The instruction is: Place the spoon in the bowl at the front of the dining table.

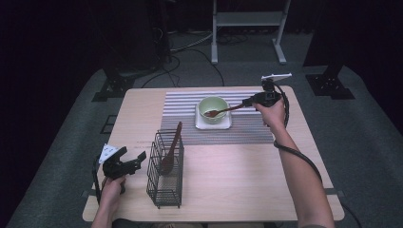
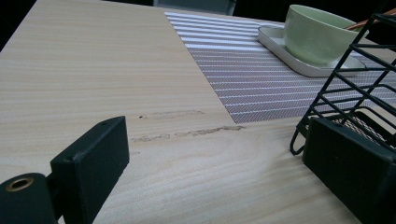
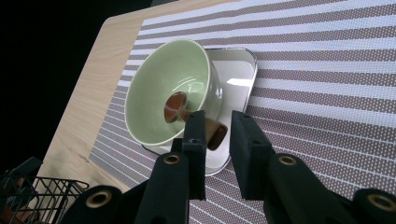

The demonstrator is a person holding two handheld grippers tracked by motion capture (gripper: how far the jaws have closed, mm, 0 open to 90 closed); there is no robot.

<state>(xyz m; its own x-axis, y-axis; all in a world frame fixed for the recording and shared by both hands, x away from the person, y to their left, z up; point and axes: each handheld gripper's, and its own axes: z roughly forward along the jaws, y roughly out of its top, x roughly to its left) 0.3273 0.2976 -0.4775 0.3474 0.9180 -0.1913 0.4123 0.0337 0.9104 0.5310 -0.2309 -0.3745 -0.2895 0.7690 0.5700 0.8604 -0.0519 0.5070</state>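
A pale green bowl [image 1: 213,108] [image 3: 163,93] [image 2: 317,35] stands on a small white tray [image 1: 214,125] [image 3: 238,70] on the striped placemat [image 1: 180,118]. My right gripper [image 1: 247,101] [image 3: 217,120] is shut on the handle of a wooden spoon [image 1: 225,110] [image 3: 175,106], whose head rests inside the bowl. My left gripper [image 1: 135,159] [image 2: 217,140] is open and holds nothing, low over the table just left of a black wire rack [image 1: 164,173] [image 2: 355,93]. A second wooden spoon [image 1: 171,147] stands tilted in that rack.
The wooden table [image 1: 237,180] has bare room in front of the placemat and at its right. Its near-left edge lies close to my left hand. Beyond the table stand a white metal frame [image 1: 247,19] and dark stands on a grey floor.
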